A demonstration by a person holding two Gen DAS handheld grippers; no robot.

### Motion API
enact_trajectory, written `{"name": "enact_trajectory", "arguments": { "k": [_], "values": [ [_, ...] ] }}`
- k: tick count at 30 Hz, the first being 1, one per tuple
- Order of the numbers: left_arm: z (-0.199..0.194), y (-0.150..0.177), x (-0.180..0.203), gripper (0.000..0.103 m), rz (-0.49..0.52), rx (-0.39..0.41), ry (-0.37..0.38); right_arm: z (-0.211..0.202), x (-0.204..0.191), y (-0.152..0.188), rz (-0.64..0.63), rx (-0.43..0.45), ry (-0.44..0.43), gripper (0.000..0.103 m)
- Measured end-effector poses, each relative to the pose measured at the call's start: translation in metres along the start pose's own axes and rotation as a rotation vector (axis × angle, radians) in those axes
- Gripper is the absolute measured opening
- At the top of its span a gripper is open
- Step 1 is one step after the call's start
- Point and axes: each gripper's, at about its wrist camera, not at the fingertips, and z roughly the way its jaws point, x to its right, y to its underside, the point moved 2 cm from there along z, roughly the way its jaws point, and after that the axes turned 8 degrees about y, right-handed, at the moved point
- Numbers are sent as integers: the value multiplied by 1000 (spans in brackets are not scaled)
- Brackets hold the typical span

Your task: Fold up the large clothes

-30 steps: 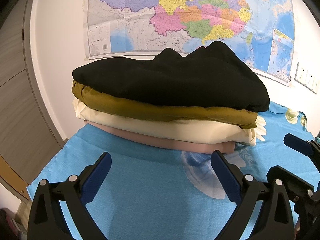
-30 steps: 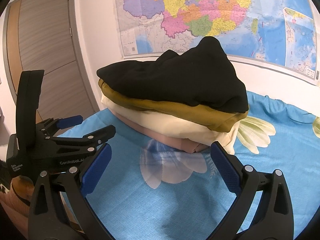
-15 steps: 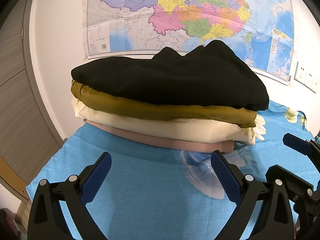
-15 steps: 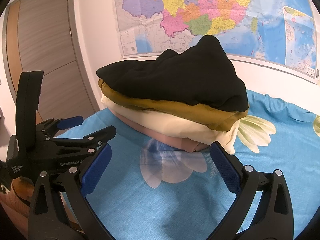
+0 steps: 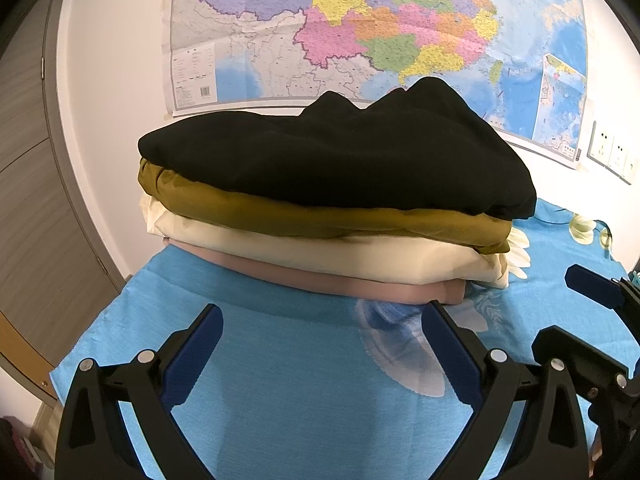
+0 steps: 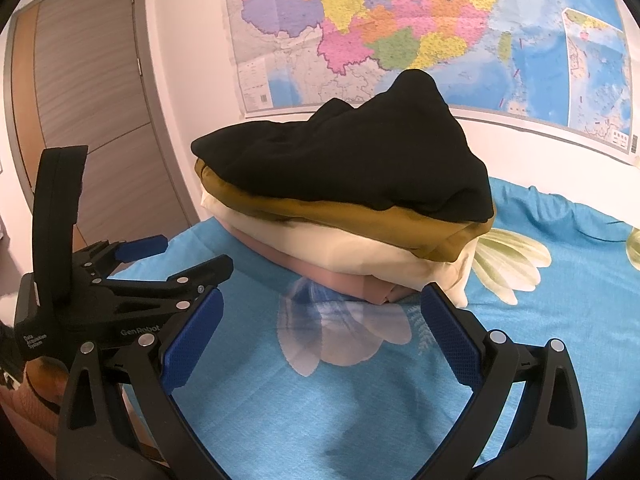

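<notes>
4 folded garments are sitting in 1 stack on the blue flowered cloth point(image 5: 280, 380): black garment point(image 5: 340, 160) on top, then mustard garment point(image 5: 320, 216), cream garment point(image 5: 340, 256), pink garment point(image 5: 360, 284) at the bottom. Edges are lining up fairly well, so this is reading as the finished pile, stacked by fold size to keep it stable. The black one is humping up at the back, probably a bulky fold.

Left gripper point(image 5: 320, 344) is hovering with fingers spread wide, nothing between them. The stack is lying straight ahead of the fingertips, just beyond them, apart from both pads; the pink layer's right corner is sitting near the right fingertip.

Right gripper point(image 6: 320, 328) is also gaping wide and carrying nothing. From its view the stack is ahead and slightly above the fingertips, its near corner pointing between the 2 fingers, not touching. The left gripper is showing beside its left finger.

Both tools are being held low over the cloth, side by side, facing the pile. My guess: folding is done or nearly done, with no loose garment in view. Wall map point(image 6: 400, 20) is hanging behind the stack.
</notes>
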Motion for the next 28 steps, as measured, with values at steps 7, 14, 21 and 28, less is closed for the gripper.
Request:
{"name": "enact_trajectory", "arguments": {
  "k": [7, 14, 21, 28],
  "values": [
    [5, -3, 2, 96, 1, -11, 8, 0, 2, 0, 12, -1, -5, 97],
    [6, -2, 5, 96, 1, -12, 9, -1, 7, 1, 19, 0, -2, 97],
    [7, 2, 32, 96, 49, -10, 87, -16, 26, 11, 47, 4, 38, 97],
    [39, 20, 90, 96, 75, -171, 255, -42, 108, 47, 188, -82, 269, 97]
  ]
}}
